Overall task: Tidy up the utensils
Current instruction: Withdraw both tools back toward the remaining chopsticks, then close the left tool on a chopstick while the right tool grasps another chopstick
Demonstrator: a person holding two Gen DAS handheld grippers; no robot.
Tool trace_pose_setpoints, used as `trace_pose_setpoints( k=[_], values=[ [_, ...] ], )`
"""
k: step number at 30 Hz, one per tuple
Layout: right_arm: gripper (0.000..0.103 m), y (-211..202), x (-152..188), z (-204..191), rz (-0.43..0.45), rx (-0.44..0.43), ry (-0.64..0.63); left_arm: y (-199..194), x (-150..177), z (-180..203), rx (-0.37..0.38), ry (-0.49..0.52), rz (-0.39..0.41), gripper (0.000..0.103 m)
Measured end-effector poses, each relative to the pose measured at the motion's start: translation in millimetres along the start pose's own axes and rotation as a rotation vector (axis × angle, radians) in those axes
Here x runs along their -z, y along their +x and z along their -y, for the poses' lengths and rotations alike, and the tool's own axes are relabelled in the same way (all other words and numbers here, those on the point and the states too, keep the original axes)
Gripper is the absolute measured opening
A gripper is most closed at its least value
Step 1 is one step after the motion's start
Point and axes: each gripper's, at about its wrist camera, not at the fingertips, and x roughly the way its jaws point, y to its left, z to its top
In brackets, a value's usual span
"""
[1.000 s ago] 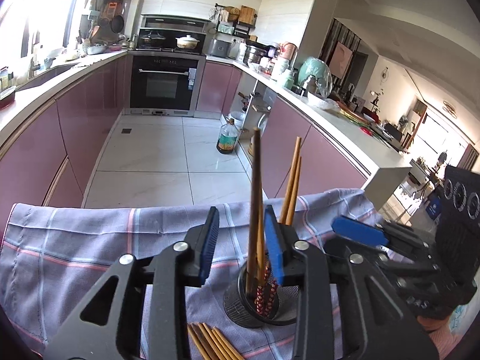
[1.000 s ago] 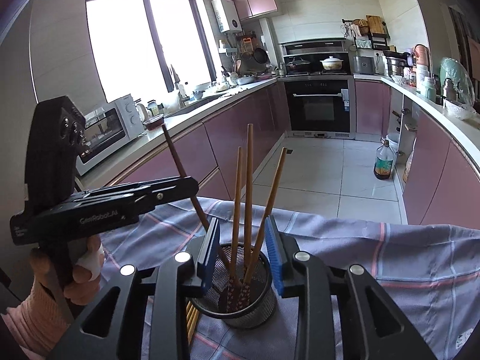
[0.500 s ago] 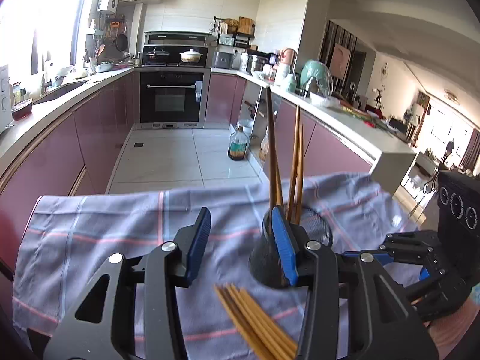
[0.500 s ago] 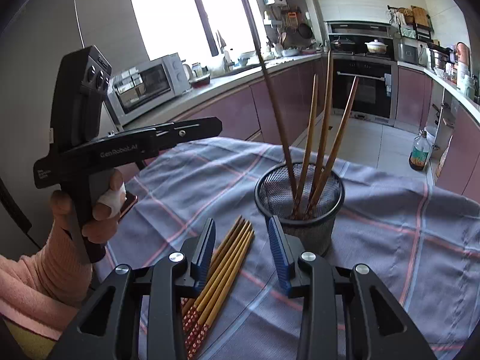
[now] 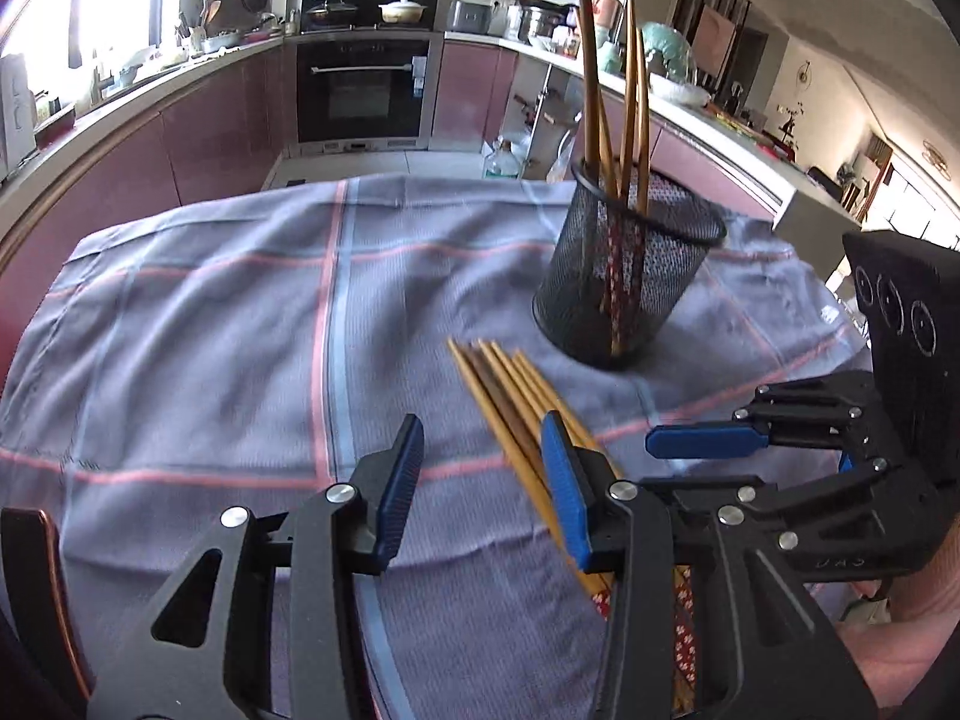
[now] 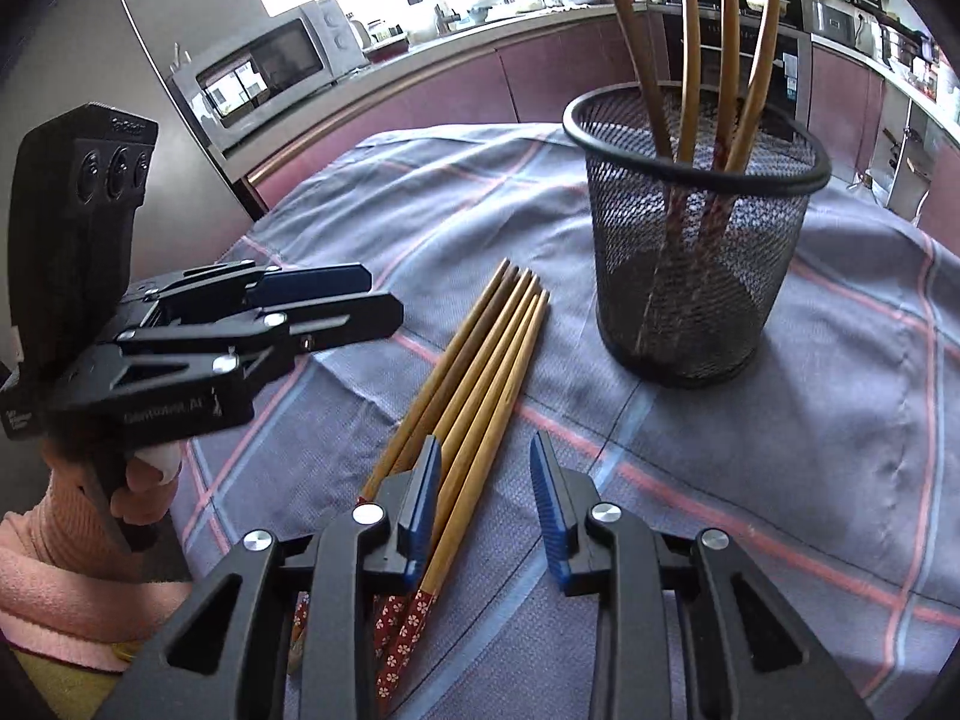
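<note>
While both tongs gape empty, tan red-handled chopsticks lie bundled beside mesh holder.

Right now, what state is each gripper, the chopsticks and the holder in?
left gripper: open, holding nothing.
right gripper: open, holding nothing.
mesh holder: upright on the checked cloth.
chopsticks in the holder: four, standing, leaning apart.
loose chopsticks: lying bundled on the cloth beside the holder.

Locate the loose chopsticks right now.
The loose chopsticks lie flat on the plaid cloth, left of the mesh holder in the right wrist view, under the open right gripper.
</note>
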Motion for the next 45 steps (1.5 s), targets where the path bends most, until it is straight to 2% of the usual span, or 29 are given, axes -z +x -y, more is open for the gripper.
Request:
trace_pose_setpoints(
  k=[9, 13, 21, 26, 28, 35, 39, 45],
  values=[
    [0.023, 6.6, 5.4, 2.0, -0.013, 0.038, 0.012, 14.3, 11.7, 10.9, 0.019, 0.012, -0.065, 0.037],
    [0.023, 6.1, 6.9, -0.1, -0.008, 0.060, -0.003, 21.5, 12.0, 12.8, -0.002, 0.026, -0.091, 0.035],
    [0.023, 3.9, 7.1, 5.7, -0.010, 0.062, 0.005, 24.3, 9.5, 10.3, -0.008, 0.025, -0.107, 0.036],
    [0.023, 4.4, 5.9, 3.9, -0.014, 0.073, -0.008, 24.3, 8.2, 11.6, -0.027, 0.035, -0.129, 0.029],
    [0.023, 4.0, 5.8, 4.0, -0.014, 0.078, -0.011, 25.8, 9.0, 9.8, -0.036, 0.039, -0.146, 0.023],
    [0.023, 5.5, 4.3, 5.2, -0.016, 0.081, -0.001, 20.6, 1.9, 14.3, 0.020, 0.023, -0.127, 0.026],
    [0.023, 4.7, 5.3, 6.3, -0.016, 0.079, -0.004, 29.0, 3.2, 18.4, 0.007, 0.027, -0.144, 0.029],
    [0.023, 3.9, 5.6, 9.3, -0.015, 0.070, 0.002, 28.6, 4.9, 11.0, 0.005, 0.018, -0.153, 0.027]
  ],
)
